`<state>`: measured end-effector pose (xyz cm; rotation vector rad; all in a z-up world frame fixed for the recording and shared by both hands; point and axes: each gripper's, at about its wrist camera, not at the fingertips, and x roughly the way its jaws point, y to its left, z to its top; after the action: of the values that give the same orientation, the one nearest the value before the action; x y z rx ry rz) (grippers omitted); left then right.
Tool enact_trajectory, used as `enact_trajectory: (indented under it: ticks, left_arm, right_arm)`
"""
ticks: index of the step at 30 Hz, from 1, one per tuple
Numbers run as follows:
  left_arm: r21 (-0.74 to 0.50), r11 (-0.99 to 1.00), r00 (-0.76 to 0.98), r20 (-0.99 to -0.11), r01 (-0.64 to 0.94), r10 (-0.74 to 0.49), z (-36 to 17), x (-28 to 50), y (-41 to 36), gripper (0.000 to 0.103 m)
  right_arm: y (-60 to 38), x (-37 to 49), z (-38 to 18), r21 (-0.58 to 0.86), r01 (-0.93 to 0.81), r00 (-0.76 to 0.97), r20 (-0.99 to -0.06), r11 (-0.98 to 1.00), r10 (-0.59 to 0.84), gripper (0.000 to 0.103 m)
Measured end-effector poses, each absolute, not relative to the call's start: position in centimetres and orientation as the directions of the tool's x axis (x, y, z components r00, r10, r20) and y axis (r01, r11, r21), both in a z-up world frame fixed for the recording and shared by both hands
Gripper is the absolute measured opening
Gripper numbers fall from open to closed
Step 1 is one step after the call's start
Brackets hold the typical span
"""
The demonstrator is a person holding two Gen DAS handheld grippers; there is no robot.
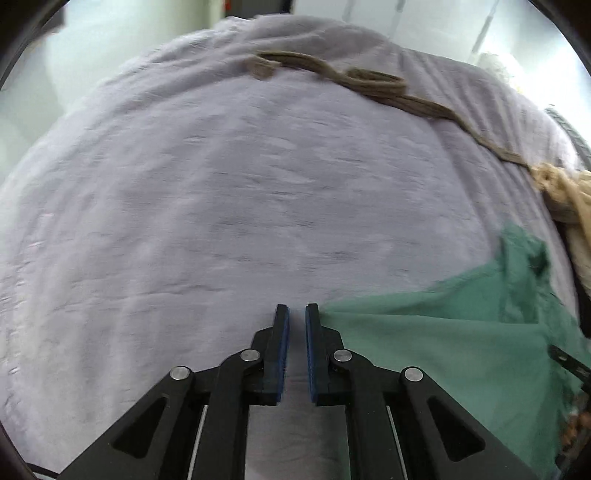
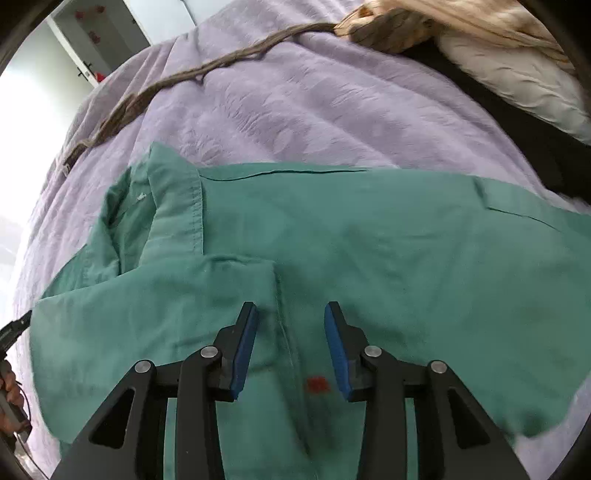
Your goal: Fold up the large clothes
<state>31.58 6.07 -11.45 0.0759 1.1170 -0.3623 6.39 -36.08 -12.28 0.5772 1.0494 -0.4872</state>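
A green collared shirt point(image 2: 332, 236) lies spread on the lilac bedspread point(image 2: 295, 103), collar to the left, with a small red mark on its front. My right gripper point(image 2: 290, 314) is open just above the shirt's front, holding nothing. In the left wrist view the shirt point(image 1: 443, 350) lies to the right. My left gripper point(image 1: 297, 312) hovers over the bare bedspread point(image 1: 221, 184) beside the shirt's left edge, jaws nearly together with a narrow gap and nothing between them. The left gripper's tip also shows at the left edge of the right wrist view point(image 2: 16, 326).
A long brown belt-like strip point(image 1: 369, 81) lies across the far part of the bed. A beige knit garment point(image 2: 461, 26) and a pale pillow point(image 2: 517, 85) sit at the far right. The bed's far edge borders a bright wall and cabinet point(image 2: 99, 37).
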Motion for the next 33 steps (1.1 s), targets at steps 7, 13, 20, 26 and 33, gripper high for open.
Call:
enact_trajectory:
  ticks: [7, 13, 20, 26, 33]
  left_arm:
    - [-0.117, 0.904, 0.384, -0.877, 0.412, -0.289, -7.2, 27.4, 8.3, 0.011]
    - [-0.224, 0.812, 0.269, -0.868, 0.539, -0.417, -6.9, 20.2, 4.9, 0.011]
    - [-0.193, 0.844, 0.212, -0.918, 0.501, -0.336, -12.8, 17.6, 6.8, 0.011]
    - [-0.147, 0.896, 0.237, -0.935, 0.419, -0.265, -11.6, 17.7, 10.4, 0.011]
    - [-0.1, 0.894, 0.246, -0.943, 0.437, -0.226, -9.6, 14.4, 10.8, 0.011]
  right_arm:
    - [-32.6, 2.8, -9.3, 0.324, 0.551, 0.501, -0.865, 0.769, 0.005, 0.034]
    - [-30.3, 4.1, -12.7, 0.313, 0.537, 0.447, -0.893, 0.783, 0.051, 0.029]
    - [-31.7, 1.2, -12.7, 0.267, 0.603, 0.417, -0.909, 0.751, -0.012, 0.021]
    - [-31.9, -3.2, -11.6, 0.309, 0.689, 0.4, -0.916, 0.656, 0.011, 0.022]
    - [-27.9, -7.5, -10.3, 0.375, 0.704, 0.418, -0.905, 0.603, 0.074, 0.037]
